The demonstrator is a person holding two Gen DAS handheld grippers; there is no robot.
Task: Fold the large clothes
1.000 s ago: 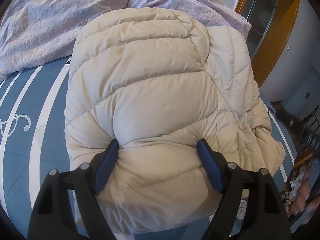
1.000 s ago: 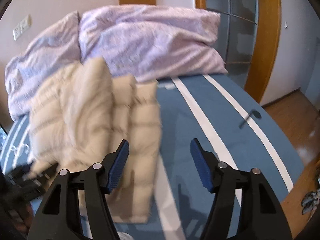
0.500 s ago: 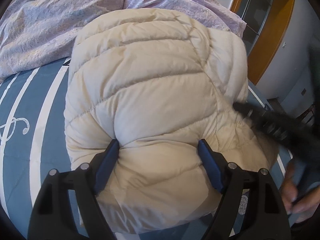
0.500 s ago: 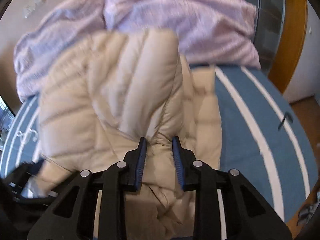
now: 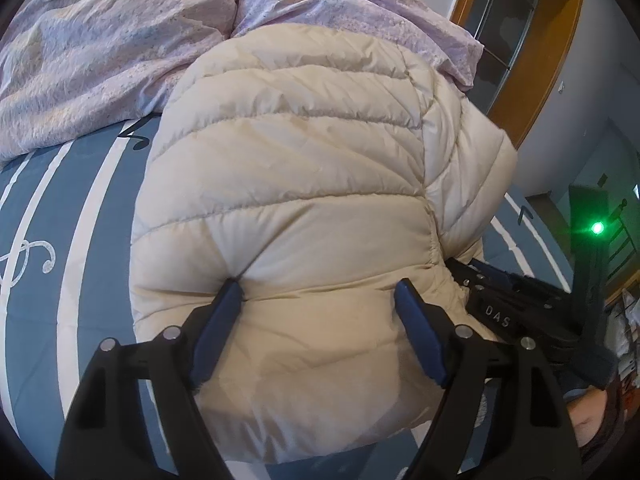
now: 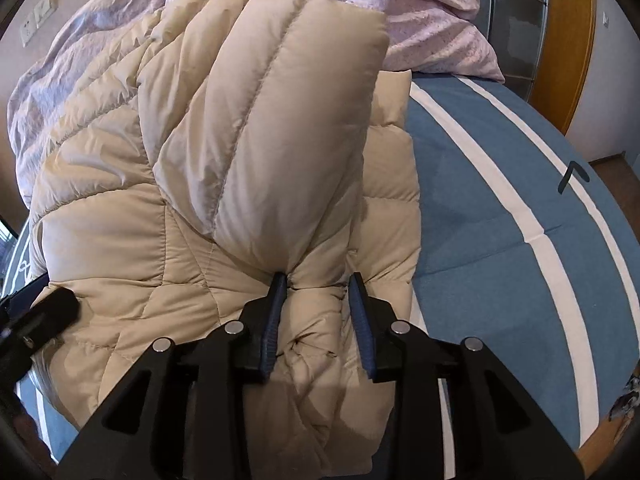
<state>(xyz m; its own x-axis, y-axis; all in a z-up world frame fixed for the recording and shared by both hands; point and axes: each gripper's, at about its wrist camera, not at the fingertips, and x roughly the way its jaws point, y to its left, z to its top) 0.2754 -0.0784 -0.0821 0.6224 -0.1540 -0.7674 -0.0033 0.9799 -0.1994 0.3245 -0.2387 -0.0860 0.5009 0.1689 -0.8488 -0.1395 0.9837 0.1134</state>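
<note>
Where quilted, puffy beige jacket [image 5: 304, 184] bulges

1. We see a cream quilted puffer jacket [image 5: 304, 208], puffy, shiny fabric, diagonal stitched channels.
2. It's folded into a thick bundle, one padded panel [image 6: 280, 112] lying doubled over the top.
3. It lies on blue white-striped bedding, far edge against lilac pillows.
</note>
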